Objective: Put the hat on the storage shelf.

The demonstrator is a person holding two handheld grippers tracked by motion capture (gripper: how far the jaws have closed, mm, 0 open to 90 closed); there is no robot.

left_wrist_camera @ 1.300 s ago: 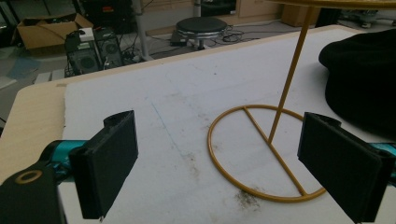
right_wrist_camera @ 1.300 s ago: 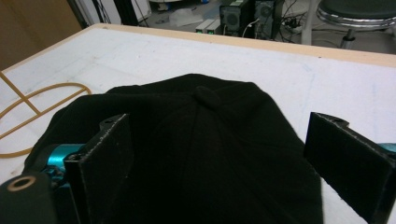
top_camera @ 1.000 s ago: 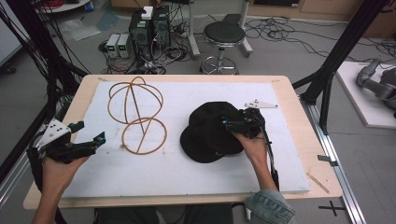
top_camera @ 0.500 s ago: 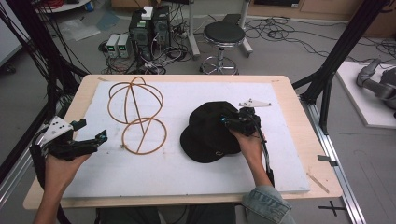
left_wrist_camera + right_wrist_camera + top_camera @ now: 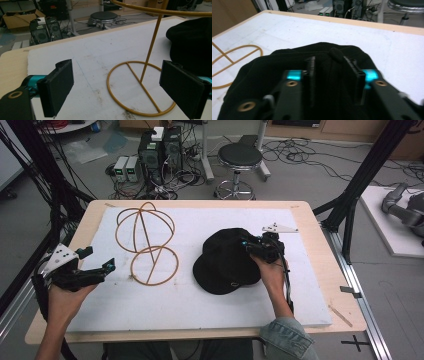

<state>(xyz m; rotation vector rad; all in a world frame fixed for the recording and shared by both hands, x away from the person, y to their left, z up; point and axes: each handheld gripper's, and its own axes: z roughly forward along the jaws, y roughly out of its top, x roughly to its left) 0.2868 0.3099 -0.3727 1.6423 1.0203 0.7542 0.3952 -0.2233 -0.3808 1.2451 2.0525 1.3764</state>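
Your desk [image 5: 320, 285] is a pale wooden top covered by a white, slightly scuffed foam sheet [image 5: 200, 305]. No container sits on it; the nearest thing to one is the black cap [image 5: 227, 262], lying right of centre in the high view, soft and matte like felt or fleece, with its brim toward the bottom of the frame.

Your right gripper [image 5: 260, 247] sits at the cap's right edge in the high view. The right gripper view shows what the high view cannot: the two black jaws are drawn narrow around a raised fold of the cap's fabric [image 5: 337, 56], which bulges up between them. The ribbed inner faces and teal joints of the right gripper [image 5: 334, 75] are plain there.

Left of centre in the high view stands the wire hat stand [image 5: 147, 245], thin yellow-orange metal, with a round base ring crossed by a bar and a globe of curved hoops above it. The left gripper view shows the stand [image 5: 141, 87] from low down: a straight stem rising from the base bar and grey smudges on the foam sheet around the ring.

Your left gripper [image 5: 97, 265] is held at the left edge of the desk in the high view, its jaws spread wide and holding nothing; in its own view the left gripper [image 5: 125, 87] frames the base ring between flat, black, rectangular pads.
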